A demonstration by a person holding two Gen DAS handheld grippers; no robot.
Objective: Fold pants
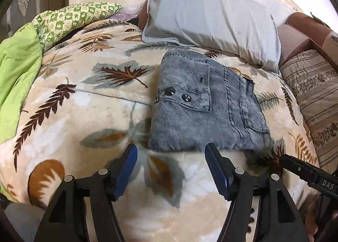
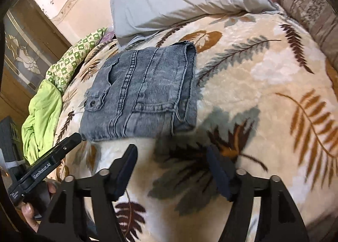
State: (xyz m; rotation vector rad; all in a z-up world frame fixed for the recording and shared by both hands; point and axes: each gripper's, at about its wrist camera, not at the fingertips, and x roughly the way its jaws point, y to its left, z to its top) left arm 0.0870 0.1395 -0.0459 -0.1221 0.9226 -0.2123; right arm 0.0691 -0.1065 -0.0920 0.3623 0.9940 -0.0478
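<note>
While both claws hover over bed, left claw [image 1: 171,153] gapes wide, grasping nothing; right claw [image 2: 172,155] likewise spread, empty. Just beyond fingertips: folded grey denim pants [image 1: 202,107], compact rectangle, flat on leaf-print blanket [image 1: 84,102], pocket flap with two dark buttons up. Past pants: grey pillow [image 1: 211,20]. Far left: green quilt [image 1: 19,69].

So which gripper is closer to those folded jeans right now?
Left. The left gripper hangs open at the folded jeans' near edge; the right gripper sits open slightly farther back.
</note>
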